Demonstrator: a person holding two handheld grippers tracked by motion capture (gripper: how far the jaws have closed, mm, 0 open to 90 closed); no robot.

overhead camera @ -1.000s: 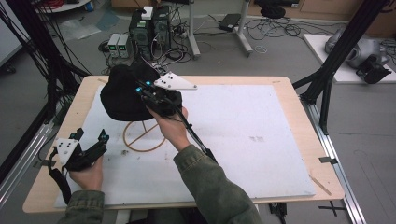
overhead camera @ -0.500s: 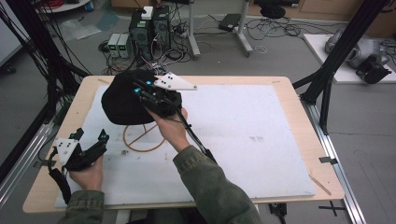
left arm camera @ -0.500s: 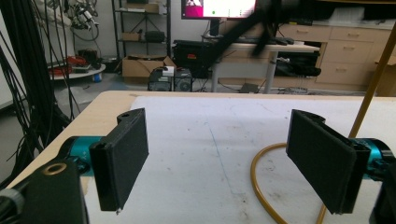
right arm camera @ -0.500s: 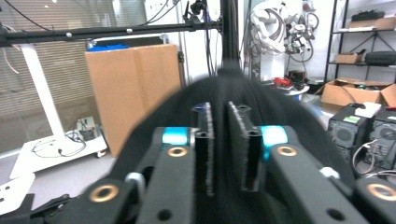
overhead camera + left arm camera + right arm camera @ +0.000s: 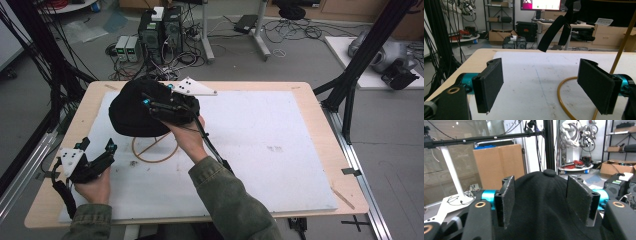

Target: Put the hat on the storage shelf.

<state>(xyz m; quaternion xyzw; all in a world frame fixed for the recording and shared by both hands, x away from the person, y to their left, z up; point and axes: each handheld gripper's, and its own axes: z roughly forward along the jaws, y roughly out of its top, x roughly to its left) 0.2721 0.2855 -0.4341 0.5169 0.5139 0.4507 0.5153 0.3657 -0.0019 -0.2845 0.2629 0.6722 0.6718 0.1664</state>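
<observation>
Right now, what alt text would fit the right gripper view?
The right gripper looks along its two black jaws, spread either side of a black cap's domed crown, top button centred between them. Behind stand cardboard boxes, a black frame pole and cluttered shelves.

The right gripper has eased slightly toward the far table edge. The black cap went with it over the gold stand.
</observation>
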